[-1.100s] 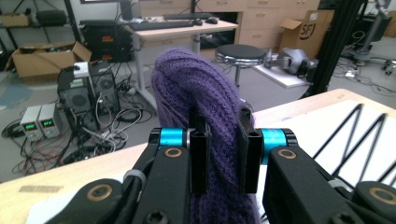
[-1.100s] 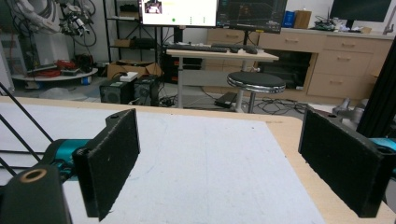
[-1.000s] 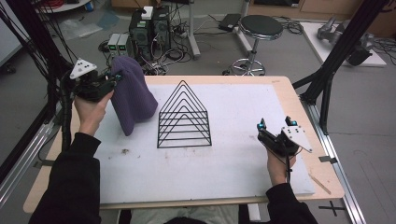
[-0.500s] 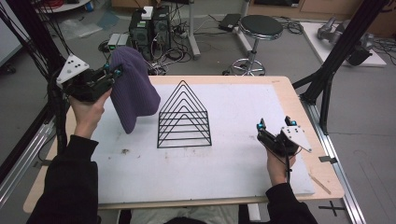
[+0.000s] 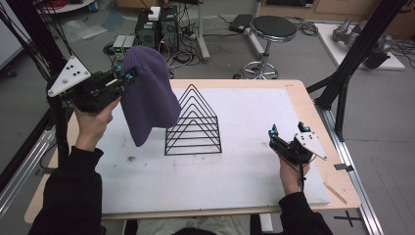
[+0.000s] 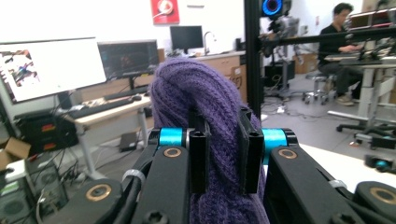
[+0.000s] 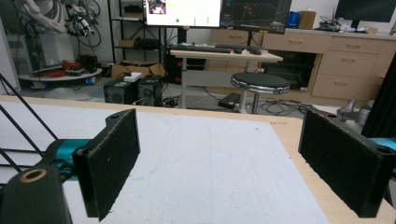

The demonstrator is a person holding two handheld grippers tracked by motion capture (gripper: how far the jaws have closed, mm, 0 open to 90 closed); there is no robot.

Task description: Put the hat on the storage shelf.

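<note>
Even, soft indoor light; slightly blurry, faint shadows.

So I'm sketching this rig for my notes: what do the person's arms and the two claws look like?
Both forearms wear black sleeves. The left claw is a black frame with cyan fittings near the tips and a grey three-cornered plate with black dots. The right claw matches it, with a thin black cable running back along the wrist. Its flat black pads look foam-faced.

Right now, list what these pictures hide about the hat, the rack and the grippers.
- Purple hat: its opening and far side, turned away in the high view; its lower part cut off by the left gripper in the left gripper view.
- Wire rack: its left wires, behind the hat in the high view.
- Right gripper: its finger pads, too small in the high view.
</note>
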